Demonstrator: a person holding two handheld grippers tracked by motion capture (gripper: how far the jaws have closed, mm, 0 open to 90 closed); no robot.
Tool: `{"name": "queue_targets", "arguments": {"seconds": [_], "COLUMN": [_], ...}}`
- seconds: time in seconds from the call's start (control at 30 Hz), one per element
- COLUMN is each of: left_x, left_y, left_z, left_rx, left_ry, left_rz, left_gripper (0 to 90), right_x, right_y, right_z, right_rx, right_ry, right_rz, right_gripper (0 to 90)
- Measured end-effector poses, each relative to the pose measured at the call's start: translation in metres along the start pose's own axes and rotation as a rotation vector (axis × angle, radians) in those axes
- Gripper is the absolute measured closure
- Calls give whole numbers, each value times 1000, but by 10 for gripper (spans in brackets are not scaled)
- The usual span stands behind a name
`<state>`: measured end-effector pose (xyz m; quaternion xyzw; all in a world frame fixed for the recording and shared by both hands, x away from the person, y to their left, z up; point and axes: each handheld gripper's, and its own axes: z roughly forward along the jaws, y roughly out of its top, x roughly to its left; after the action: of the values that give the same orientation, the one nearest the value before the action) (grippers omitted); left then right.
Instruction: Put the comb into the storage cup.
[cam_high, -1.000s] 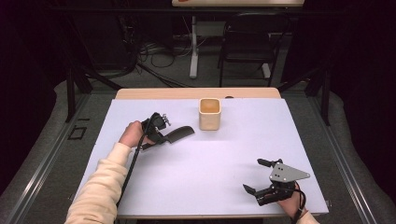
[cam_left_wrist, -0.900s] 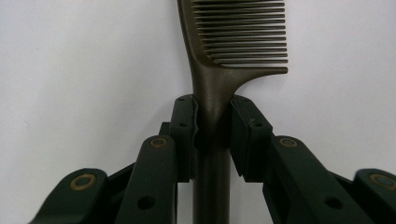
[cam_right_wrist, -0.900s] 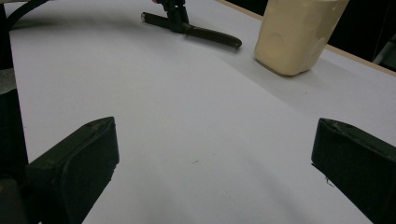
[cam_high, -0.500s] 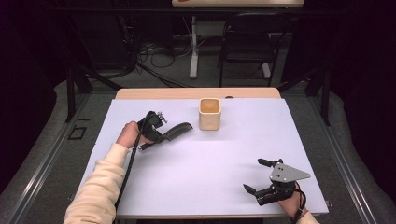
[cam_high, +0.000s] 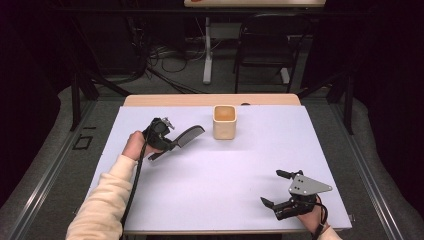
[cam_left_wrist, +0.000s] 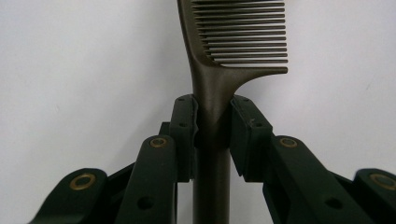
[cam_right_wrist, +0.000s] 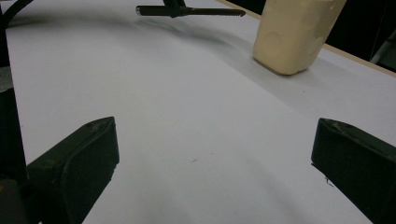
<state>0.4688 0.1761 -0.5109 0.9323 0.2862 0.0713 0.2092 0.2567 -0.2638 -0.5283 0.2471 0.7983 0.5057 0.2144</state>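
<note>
Dark plastic is what I have in my left gripper (cam_high: 167, 142): a comb (cam_high: 189, 135), pinched by its handle just below where the teeth start. In the left gripper view the two pads press on the handle from both sides, so the jaws are closed on it and the comb (cam_left_wrist: 219, 70) sticks straight out ahead of them, teeth end first. From the high view the comb is off the table (cam_high: 225, 190), and its long line points away from my left hand toward the cream cup (cam_high: 224, 122). The cup stands upright near the far edge, just beside the comb's tip but not touching it, with its open mouth facing up. So the thing that matters to me is this: the cup lies straight along the comb's length, a little farther on and to the right. I think the comb must be tipped so one end points down before it can go in. My left hand is much nearer the cup. My right gripper (cam_high: 280, 191) is well apart, by the near right corner, with its jaws wide open and nothing between them. In the right gripper view the cup (cam_right_wrist: 294, 35) and comb (cam_right_wrist: 191, 10) sit far off.
</note>
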Motion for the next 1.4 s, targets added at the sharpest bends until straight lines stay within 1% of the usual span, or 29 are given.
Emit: {"name": "queue_targets", "arguments": {"seconds": [0.1,0.23,0.27,0.3,0.37,0.4,0.5,0.7,0.83,0.93,1.07,1.17,1.23,1.33,1.4], "left_x": [1,1,1,0,1,1,2,2,2,2,0,-2,-2,-3,-4], "left_y": [0,-2,-2,-2,-2,-2,-3,-5,-5,-5,-5,-5,-5,-5,-4], "left_z": [0,-1,-1,-1,-2,-2,-3,-4,-5,-5,-5,-5,-6,-6,-6], "left_rx": [-20,-43,-47,-60,-65,-75,-93,-128,-139,-149,-174,-195,-211,-229,-250], "left_ry": [10,10,12,11,20,20,20,24,28,31,45,52,46,45,48], "left_rz": [-12,-28,-24,-34,-31,-43,-47,-71,-74,-72,-50,-44,-45,-35,-31], "left_gripper": [721,721,720,721,721,721,721,721,721,721,721,721,721,720,720], "right_x": [0,0,0,0,0,0,0,-1,-1,-1,-1,-1,-1,-1,-1], "right_y": [0,0,0,0,0,0,0,0,0,0,0,0,0,0,0], "right_z": [0,0,0,0,0,0,0,0,0,0,0,0,0,0,0], "right_rx": [4,4,5,5,3,3,7,5,9,10,11,10,9,10,9], "right_ry": [-1,-2,-1,-1,-2,-3,-4,-5,-3,-3,-3,-1,-1,-1,-1], "right_rz": [-3,-5,-6,-4,-4,-4,-7,-7,-6,-5,-4,-4,-4,-4,-4], "right_gripper": [4,5,5,4,5,5,5,5,6,6,6,6,6,6,6]}}
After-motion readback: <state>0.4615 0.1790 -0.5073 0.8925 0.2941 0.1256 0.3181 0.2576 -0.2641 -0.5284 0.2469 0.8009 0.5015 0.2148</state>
